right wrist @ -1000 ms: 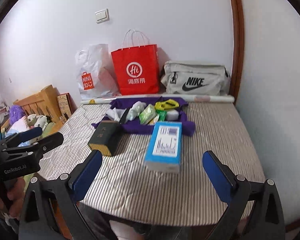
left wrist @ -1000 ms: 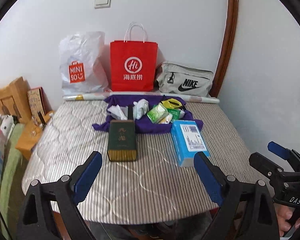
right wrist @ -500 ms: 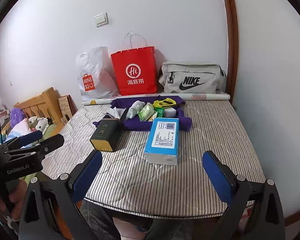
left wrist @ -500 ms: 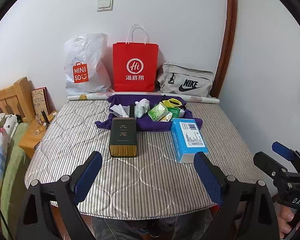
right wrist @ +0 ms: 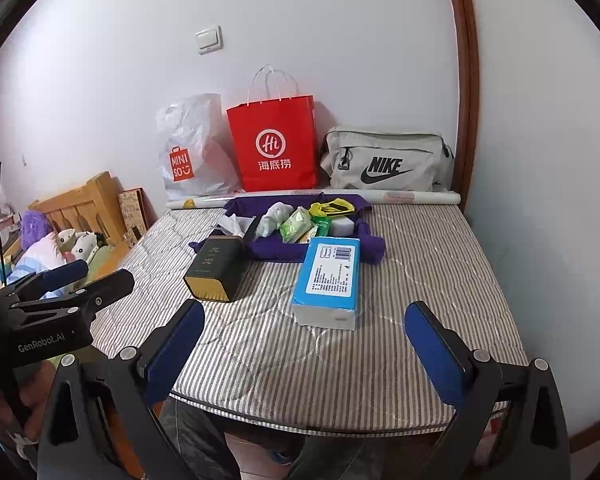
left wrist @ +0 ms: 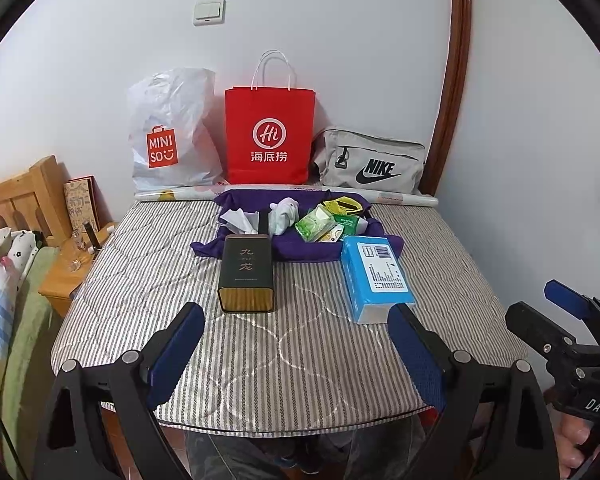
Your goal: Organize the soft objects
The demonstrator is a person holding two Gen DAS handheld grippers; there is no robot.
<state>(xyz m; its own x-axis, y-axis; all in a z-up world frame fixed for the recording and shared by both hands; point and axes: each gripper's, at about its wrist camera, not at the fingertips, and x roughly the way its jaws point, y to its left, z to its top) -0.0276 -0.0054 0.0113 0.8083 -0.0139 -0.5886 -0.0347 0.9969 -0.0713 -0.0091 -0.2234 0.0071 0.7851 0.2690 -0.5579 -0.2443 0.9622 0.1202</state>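
Observation:
A purple cloth (left wrist: 300, 248) (right wrist: 276, 250) lies at the back of a striped quilted table (left wrist: 292, 356) (right wrist: 340, 360). On it sit white socks (left wrist: 284, 210) (right wrist: 274, 214), white tissue (left wrist: 238, 220), green wipe packs (left wrist: 316, 224) (right wrist: 296, 224) and a yellow item (left wrist: 342, 204) (right wrist: 332, 206). A dark tea box (left wrist: 246, 274) (right wrist: 216, 268) and a blue tissue pack (left wrist: 374, 276) (right wrist: 332, 280) lie in front. My left gripper (left wrist: 296, 348) and right gripper (right wrist: 304, 344) are both open and empty above the table's near edge.
A white Miniso bag (left wrist: 168, 136), a red paper bag (left wrist: 270, 136), a grey Nike bag (left wrist: 374, 162) and a paper roll (left wrist: 404, 200) stand along the back wall. A bed with plush toys (right wrist: 76, 240) and a wooden headboard (left wrist: 20, 200) is at the left.
Both grippers have pulled back and risen slightly, so more of the table's near edge shows. Nothing on the table has moved.

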